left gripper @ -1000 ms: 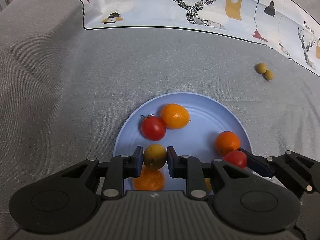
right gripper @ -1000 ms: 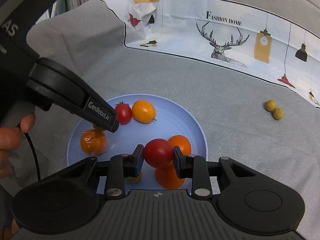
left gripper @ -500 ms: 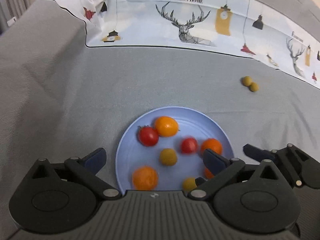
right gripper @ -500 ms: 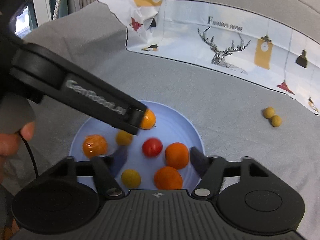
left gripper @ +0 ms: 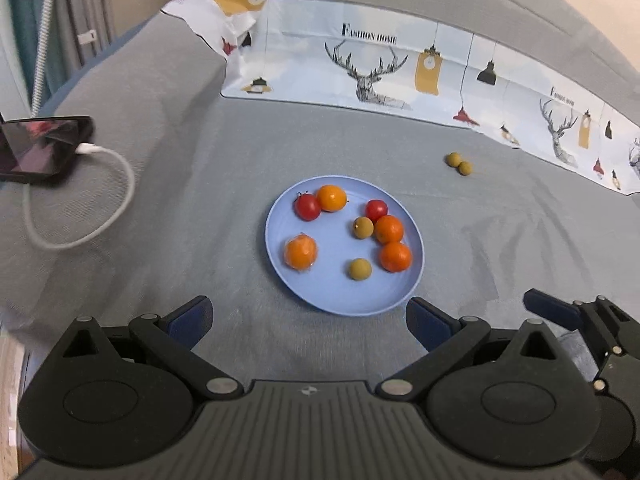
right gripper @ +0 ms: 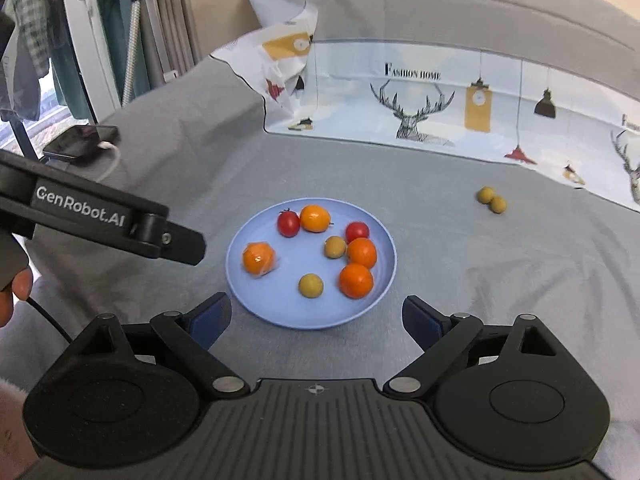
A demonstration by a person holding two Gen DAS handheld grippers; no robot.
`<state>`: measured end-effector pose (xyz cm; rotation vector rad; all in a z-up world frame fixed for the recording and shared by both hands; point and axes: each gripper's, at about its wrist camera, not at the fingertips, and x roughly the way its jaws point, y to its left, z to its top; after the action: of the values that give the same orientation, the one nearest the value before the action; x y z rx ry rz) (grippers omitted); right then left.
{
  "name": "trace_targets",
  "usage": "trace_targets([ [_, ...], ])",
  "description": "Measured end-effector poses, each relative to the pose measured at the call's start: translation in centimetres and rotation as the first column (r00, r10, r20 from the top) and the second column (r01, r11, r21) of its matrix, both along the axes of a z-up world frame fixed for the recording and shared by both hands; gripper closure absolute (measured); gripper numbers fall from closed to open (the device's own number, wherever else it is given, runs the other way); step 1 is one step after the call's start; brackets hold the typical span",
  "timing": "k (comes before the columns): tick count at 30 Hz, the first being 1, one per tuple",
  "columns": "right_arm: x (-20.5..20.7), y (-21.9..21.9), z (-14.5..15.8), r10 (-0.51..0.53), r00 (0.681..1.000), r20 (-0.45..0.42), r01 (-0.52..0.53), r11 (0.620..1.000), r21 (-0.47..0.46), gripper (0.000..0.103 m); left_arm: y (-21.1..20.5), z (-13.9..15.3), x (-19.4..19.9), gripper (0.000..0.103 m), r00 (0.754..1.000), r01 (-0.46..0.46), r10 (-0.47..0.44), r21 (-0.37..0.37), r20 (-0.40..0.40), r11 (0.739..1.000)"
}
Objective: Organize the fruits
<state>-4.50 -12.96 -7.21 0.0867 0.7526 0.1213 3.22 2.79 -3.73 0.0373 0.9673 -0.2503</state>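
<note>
Plenty of bare grey cloth (left gripper: 200,184) all round the plate (left gripper: 340,300), so either gripper can come at it from the near side or the left. On the plate (right gripper: 256,304) the fruit crowds the right half; the near-left part is free. Two small green fruits (left gripper: 459,163) sit well off to the far right. Phone (left gripper: 36,148) and its cable (left gripper: 120,200) clutter the far left. The printed sheet (right gripper: 440,100) walls off the back.
</note>
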Motion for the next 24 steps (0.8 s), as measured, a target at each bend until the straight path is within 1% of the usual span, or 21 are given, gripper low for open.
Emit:
trace_targets([
  [6, -3.1, -0.3, 2.2, -0.051, 0.995, 0.083, 0.052, 0.999, -0.007, 0.010, 0.8, 2.1, -3.9, 0.000, 0.998, 0.001, -0.001, -0.009, 0.068, 1.000],
  [14, -7.1, 0.6, 4.8, -0.037, 0.982, 0.183, 0.046, 0.998, -0.045, 0.007, 1.3, 4.5, -7.7, 0.000, 0.989, 0.005, -0.002, -0.020, 0.146, 1.000],
  [19, -8.9, 1.3, 5.5, -0.022, 0.978, 0.207, 0.037, 0.997, -0.068, 0.004, 1.6, 5.2, -9.1, 0.000, 0.986, 0.006, -0.001, -0.030, 0.169, 1.000],
  [24, -9.8, 1.6, 6.0, -0.026, 0.975, 0.222, 0.044, 0.996, -0.078, 0.004, 2.0, 5.3, -9.6, 0.000, 0.985, -0.006, 0.011, -0.029, 0.170, 1.000],
])
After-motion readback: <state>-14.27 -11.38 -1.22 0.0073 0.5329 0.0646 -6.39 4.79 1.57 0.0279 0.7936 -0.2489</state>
